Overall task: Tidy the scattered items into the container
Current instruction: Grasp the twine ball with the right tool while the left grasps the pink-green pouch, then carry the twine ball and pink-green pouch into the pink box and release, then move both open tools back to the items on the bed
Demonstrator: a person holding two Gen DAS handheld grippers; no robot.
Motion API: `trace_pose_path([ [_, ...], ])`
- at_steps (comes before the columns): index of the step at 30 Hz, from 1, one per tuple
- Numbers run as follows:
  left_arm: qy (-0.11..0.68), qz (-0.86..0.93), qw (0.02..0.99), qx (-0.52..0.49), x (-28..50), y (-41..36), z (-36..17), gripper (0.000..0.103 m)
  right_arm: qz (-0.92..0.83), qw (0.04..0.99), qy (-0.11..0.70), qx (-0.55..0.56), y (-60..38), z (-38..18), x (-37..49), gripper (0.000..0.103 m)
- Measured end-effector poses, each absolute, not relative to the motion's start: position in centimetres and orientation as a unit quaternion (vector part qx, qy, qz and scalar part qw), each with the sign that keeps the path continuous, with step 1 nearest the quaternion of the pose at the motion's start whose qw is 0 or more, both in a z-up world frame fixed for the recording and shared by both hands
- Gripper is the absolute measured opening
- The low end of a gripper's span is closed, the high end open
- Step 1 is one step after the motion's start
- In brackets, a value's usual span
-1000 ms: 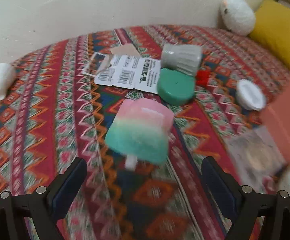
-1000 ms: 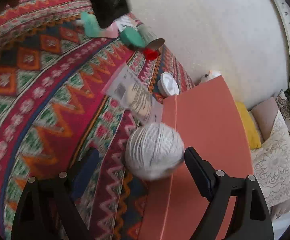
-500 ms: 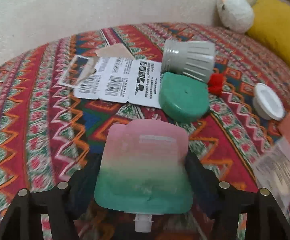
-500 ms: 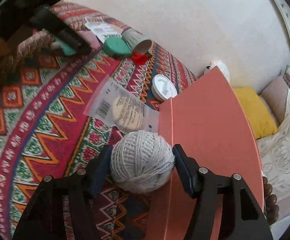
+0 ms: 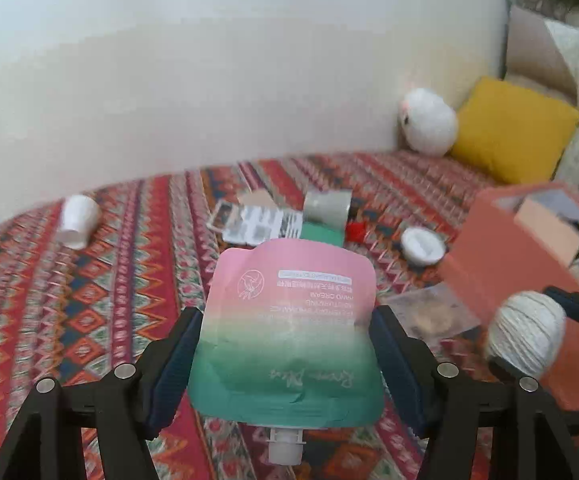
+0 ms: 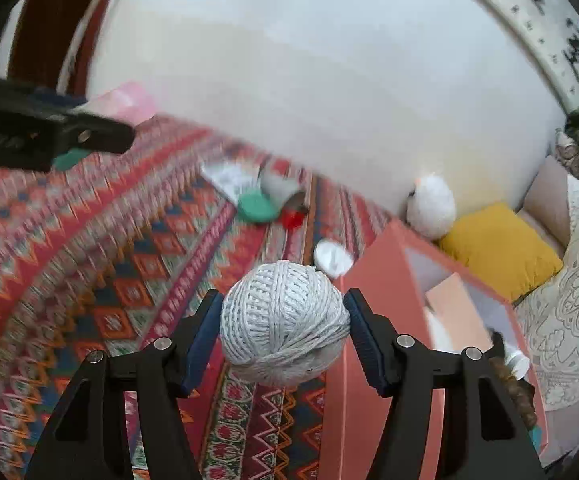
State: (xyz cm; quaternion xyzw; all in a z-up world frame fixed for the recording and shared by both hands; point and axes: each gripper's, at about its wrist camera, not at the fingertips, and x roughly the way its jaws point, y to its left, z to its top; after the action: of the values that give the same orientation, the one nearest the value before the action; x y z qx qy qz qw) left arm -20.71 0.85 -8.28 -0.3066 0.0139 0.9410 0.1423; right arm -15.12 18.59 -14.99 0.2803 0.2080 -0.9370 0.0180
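The left gripper is closed on the pouch, one finger on each side edge, with the cap end pointing back at the camera. The right gripper is closed on the ball of string. Both things are held up above the bed cloth. The box is open on top and sits just right of the ball, so the right gripper is nearer and should go first. The pouch is farther left and must cross over to reach it
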Motion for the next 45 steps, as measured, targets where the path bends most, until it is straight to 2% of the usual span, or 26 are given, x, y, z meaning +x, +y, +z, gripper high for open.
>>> trace_pose_path([
  [8, 0.024, 0.947, 0.171, -0.271, -14.2, 5.4, -3.0, 0.072, -0.973, 0.0, 0.132, 0.189, 22.9, -6.7, -9.4, 0.065],
  [14, 0.036, 0.931, 0.243, -0.268, -12.9, 14.4, -0.8, 0.072, -0.984, -0.072, 0.033, 0.162, 33.9, -2.2, -7.0, 0.065],
  [20, 0.078, 0.899, 0.323, -0.285, -11.3, 25.8, -1.8, 0.072, -0.966, -0.159, -0.078, 0.189, 47.0, -3.1, -6.1, 0.065],
  [26, 0.112, 0.878, 0.347, -0.311, -10.8, 31.4, -4.5, 0.073, -0.953, -0.149, -0.144, 0.221, 52.4, -5.5, -6.6, 0.065],
  [27, 0.114, 0.875, 0.346, -0.317, -11.0, 31.6, -5.0, 0.077, -0.953, -0.139, -0.146, 0.227, 52.7, -5.8, -6.8, 0.066],
  [28, 0.113, 0.875, 0.344, -0.323, -11.1, 31.7, -5.3, 0.087, -0.952, -0.128, -0.149, 0.235, 52.9, -6.3, -7.4, 0.068],
  [29, 0.112, 0.876, 0.339, -0.325, -11.3, 31.6, -5.4, 0.093, -0.951, -0.124, -0.15, 0.242, 52.8, -6.8, -7.7, 0.07],
  [30, 0.109, 0.878, 0.333, -0.325, -11.5, 31.5, -5.4, 0.098, -0.949, -0.125, -0.149, 0.247, 52.8, -7.2, -8.0, 0.083],
  [31, 0.107, 0.881, 0.328, -0.326, -11.7, 31.3, -5.5, 0.098, -0.948, -0.134, -0.146, 0.249, 52.8, -7.5, -8.2, 0.093],
  [32, 0.104, 0.883, 0.321, -0.326, -11.9, 31.1, -5.5, 0.098, -0.948, -0.139, -0.144, 0.248, 52.7, -7.6, -8.3, 0.095],
  [40, 0.069, 0.897, 0.266, -0.345, -13.2, 26.3, -6.5, 0.098, -0.957, -0.135, -0.15, 0.21, 51.0, -6.3, -8.6, 0.095],
  [45, 0.027, 0.903, 0.213, -0.372, -14.5, 20.2, -8.7, 0.098, -0.97, -0.08, -0.132, 0.19, 45.9, -4.7, -9.1, 0.096],
])
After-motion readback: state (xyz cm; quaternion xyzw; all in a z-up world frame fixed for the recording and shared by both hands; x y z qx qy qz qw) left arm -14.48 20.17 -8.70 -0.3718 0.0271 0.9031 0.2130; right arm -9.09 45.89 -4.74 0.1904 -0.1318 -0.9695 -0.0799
